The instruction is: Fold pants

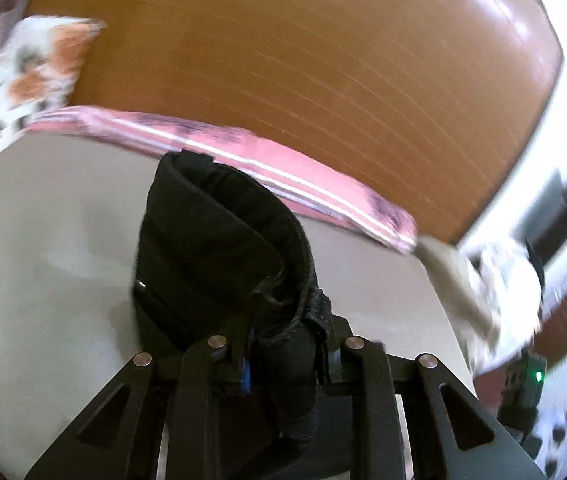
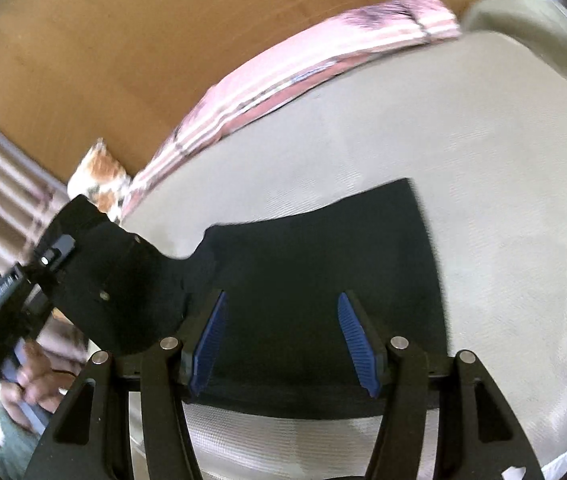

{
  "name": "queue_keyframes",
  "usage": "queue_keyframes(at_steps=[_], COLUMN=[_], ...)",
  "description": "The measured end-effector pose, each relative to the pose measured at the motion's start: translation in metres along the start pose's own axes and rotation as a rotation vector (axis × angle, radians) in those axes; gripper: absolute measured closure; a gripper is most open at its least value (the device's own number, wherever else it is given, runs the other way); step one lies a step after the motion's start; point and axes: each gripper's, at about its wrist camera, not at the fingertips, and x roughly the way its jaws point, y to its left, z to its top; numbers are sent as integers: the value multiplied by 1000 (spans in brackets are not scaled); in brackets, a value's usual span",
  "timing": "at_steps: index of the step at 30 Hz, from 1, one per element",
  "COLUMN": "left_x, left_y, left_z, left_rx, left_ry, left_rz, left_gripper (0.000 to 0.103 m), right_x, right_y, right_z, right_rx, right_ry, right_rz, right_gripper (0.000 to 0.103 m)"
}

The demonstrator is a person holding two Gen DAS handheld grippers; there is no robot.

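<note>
Left claw [image 1: 283, 354] is pinching the pants [image 1: 219, 248], black cloth bunched between its fingers and lifted off the bed [image 1: 51, 240]. Right claw [image 2: 283, 336] is spread, blue pads [image 2: 353, 340] apart, nothing between them, hovering over the part of the pants lying flat on the bed. In the right view the left claw [image 2: 53, 258] holds one end of the pants raised at left, the rest draped down to the flat part.

Step looks like carrying the raised end over to make a fold. To do it well: keep the pinch firm, carry the end across level so the cloth does not twist, and get the right claw onto the matching corner or down on the flat part so it does not drag. Lay edges flush.

Around: pink striped cloth [image 1: 243, 160] along the bed's far edge, patterned pillow [image 1: 31, 68] at the corner, brown headboard [image 1: 323, 60] behind, all well apart from the pants. A hand [image 2: 39, 380] grips the left claw's handle. Nothing blocks the fold path; frames are blurred.
</note>
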Motion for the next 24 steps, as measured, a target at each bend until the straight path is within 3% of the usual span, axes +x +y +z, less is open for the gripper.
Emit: queue_keyframes(at_steps=[7, 10, 14, 19, 21, 24], left_x=[74, 102, 127, 126, 117, 88], left_y=[-78, -87, -97, -123, -127, -131], left_z=[-45, -70, -104, -131, -132, -128], left_rx=[171, 186, 301, 498, 513, 534], left_ry=[193, 276, 332, 319, 345, 357], left_rz=[-89, -83, -12, 51, 24, -87], left_gripper=[79, 80, 79, 70, 66, 62], right_x=[-20, -27, -26, -18, -13, -2], right_y=[-47, -63, -71, -76, -75, -69], right_z=[-2, -3, -3, -2, 0, 6], right_rx=[111, 145, 154, 159, 147, 98], right_ry=[-25, -35, -30, -12, 6, 53], right_rz=[-22, -26, -33, -28, -15, 49], right_gripper=[48, 48, 47, 47, 47, 48])
